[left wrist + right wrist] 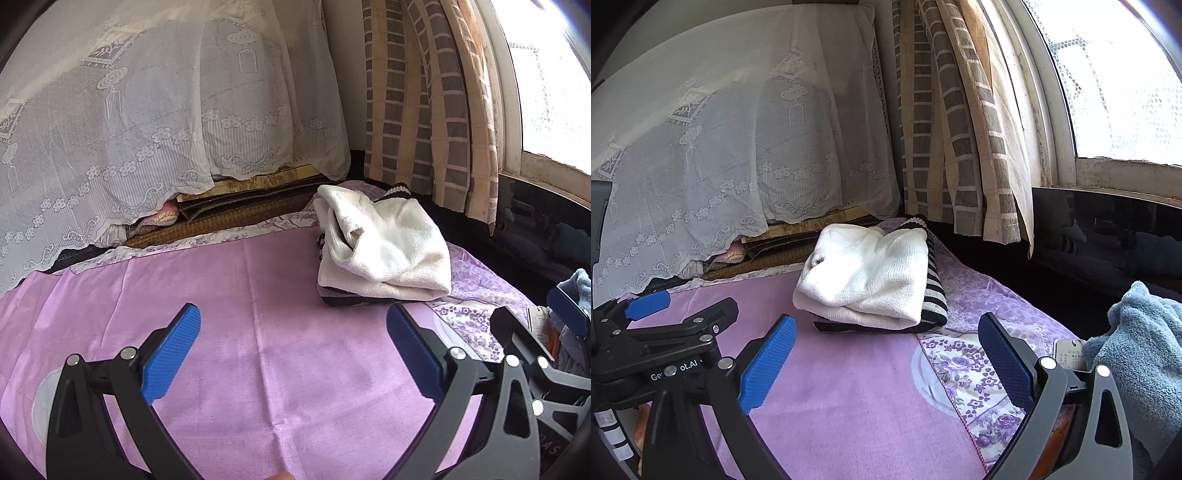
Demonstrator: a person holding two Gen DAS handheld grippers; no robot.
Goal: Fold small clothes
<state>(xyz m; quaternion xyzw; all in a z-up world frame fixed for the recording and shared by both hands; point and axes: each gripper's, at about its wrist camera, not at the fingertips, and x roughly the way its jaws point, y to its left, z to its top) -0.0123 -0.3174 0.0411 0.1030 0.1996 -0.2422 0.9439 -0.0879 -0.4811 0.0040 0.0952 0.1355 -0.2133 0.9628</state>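
A folded white knit garment (384, 247) lies on a folded black-and-white striped one (932, 291) at the far right of the pink cloth (258, 332). The white garment also shows in the right wrist view (868, 280). My left gripper (293, 354) is open and empty, hovering over the pink cloth in front of the pile. My right gripper (886, 363) is open and empty, to the right of the left one, in front of the pile. A fluffy blue garment (1141, 354) with a paper tag (1067, 354) lies at the right edge.
A white lace cover (147, 129) drapes over a bulk at the back. A checked curtain (424, 110) hangs by the window (1126, 81). A floral purple sheet (975, 373) lies under the pink cloth. The left gripper's body (657, 343) shows at left.
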